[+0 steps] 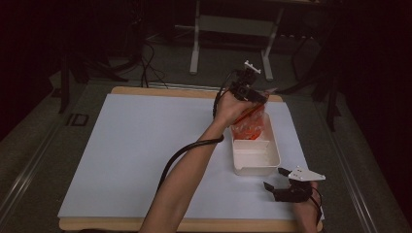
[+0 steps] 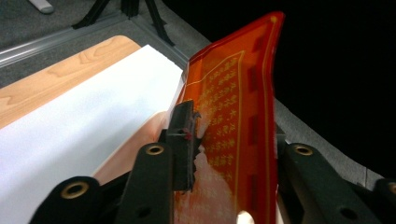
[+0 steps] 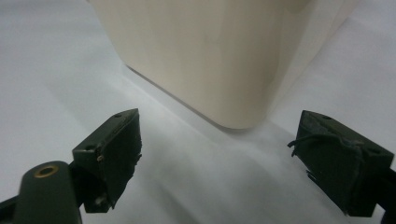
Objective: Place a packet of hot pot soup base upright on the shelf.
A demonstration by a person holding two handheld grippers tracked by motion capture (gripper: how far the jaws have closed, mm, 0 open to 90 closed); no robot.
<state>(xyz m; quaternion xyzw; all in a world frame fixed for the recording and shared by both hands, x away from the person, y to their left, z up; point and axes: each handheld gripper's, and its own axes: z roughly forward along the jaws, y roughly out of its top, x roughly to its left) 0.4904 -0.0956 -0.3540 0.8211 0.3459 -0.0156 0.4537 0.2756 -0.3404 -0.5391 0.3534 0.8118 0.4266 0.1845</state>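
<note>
Orange film is what catches the eye from the high view: a thin orange packet (image 1: 248,115) held up over the far end of a white plastic tray (image 1: 270,162), which sits on the white sheet covering the table (image 1: 145,145) toward its right side. The left gripper (image 1: 256,97) has reached across to that far end and holds the packet at its upper edge, with more orange and clear wrapping bunched beneath it in the tray. The right gripper (image 1: 273,183) rests low on the table just in front of the tray's near end, touching nothing.

In the left gripper view the jaws are pinched narrow on the packet (image 2: 233,130), a flat sheet printed with small yellow characters and torn ragged white where the jaw bites. It looks very light, floppy and slick, so I judge it would crumple or slip unless held by the sealed border.

In the right gripper view the jaws stand wide apart and empty, the right gripper (image 3: 219,154) aimed at the tray's rounded near corner (image 3: 233,84), which looks stiff, smooth and easy to steady by its wall.
</note>
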